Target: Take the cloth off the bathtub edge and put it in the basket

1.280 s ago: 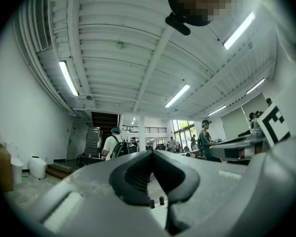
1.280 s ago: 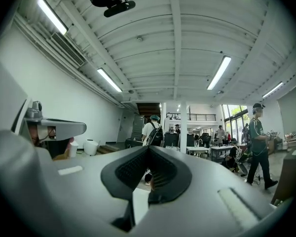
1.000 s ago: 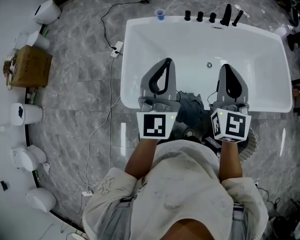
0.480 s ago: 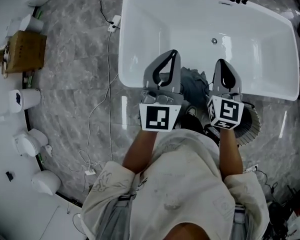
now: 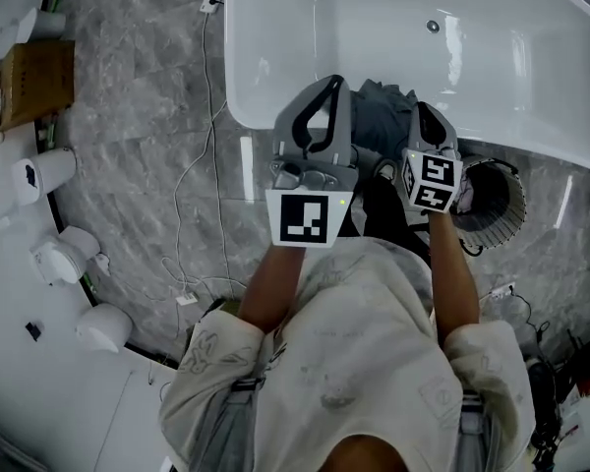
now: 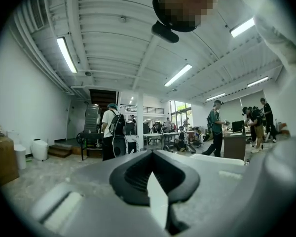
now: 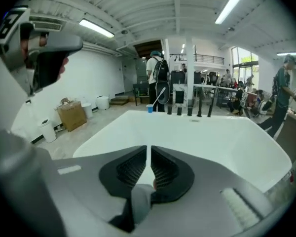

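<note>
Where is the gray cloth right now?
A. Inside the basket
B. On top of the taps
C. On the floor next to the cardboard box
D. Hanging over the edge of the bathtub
D: the gray cloth lies draped over the near edge of the white bathtub, apart from the basket on the floor.
</note>
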The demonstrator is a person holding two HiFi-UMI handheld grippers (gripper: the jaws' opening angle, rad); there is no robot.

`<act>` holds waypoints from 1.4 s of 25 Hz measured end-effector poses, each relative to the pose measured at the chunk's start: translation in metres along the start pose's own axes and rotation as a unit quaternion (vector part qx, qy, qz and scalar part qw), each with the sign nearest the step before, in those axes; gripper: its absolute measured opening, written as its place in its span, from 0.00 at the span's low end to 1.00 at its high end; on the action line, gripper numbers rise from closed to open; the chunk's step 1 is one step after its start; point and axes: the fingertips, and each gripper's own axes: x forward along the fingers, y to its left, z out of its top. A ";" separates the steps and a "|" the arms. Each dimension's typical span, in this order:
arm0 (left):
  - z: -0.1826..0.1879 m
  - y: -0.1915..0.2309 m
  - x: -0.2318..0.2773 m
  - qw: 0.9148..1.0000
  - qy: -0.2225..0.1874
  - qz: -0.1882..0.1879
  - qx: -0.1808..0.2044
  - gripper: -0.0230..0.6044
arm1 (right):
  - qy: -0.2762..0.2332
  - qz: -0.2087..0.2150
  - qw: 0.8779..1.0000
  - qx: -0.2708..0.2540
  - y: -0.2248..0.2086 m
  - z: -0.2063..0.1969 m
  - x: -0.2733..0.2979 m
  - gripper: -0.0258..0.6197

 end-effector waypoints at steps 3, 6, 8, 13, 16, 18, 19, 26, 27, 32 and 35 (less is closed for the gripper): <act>-0.020 0.003 -0.003 1.000 0.019 -0.003 -0.004 0.04 | 0.057 0.022 0.998 -0.019 0.017 -0.045 0.019 0.15; -0.038 0.004 -0.007 0.999 0.034 -0.006 -0.009 0.04 | 0.100 0.030 0.994 -0.022 0.027 -0.081 0.032 0.24; -0.048 0.005 -0.009 0.999 0.043 -0.010 -0.011 0.04 | 0.124 0.034 0.992 -0.017 0.032 -0.101 0.039 0.33; -0.070 0.004 -0.013 0.998 0.062 -0.025 -0.012 0.04 | 0.193 0.055 0.980 0.003 0.046 -0.146 0.055 0.59; -0.084 0.001 -0.014 0.997 0.073 -0.031 -0.017 0.04 | 0.224 0.053 0.973 0.009 0.048 -0.169 0.063 0.75; -0.092 0.000 -0.014 0.996 0.079 -0.036 -0.019 0.04 | 0.234 0.039 0.971 0.012 0.045 -0.179 0.068 0.82; -0.095 0.000 -0.014 0.996 0.081 -0.038 -0.019 0.04 | 0.239 0.033 0.970 0.016 0.044 -0.184 0.070 0.85; -0.112 0.001 -0.014 0.995 0.087 -0.043 -0.028 0.04 | 0.259 -0.011 0.966 0.023 0.027 -0.207 0.086 0.95; -0.114 0.001 -0.013 0.995 0.089 -0.045 -0.028 0.04 | 0.265 -0.013 0.964 0.026 0.026 -0.210 0.088 0.95; -0.119 0.001 -0.015 0.994 0.096 -0.047 -0.035 0.04 | 0.290 -0.028 0.956 0.040 0.015 -0.229 0.096 0.95; -0.123 0.000 -0.015 0.993 0.100 -0.051 -0.035 0.04 | 0.286 -0.027 0.957 0.042 0.015 -0.231 0.097 0.95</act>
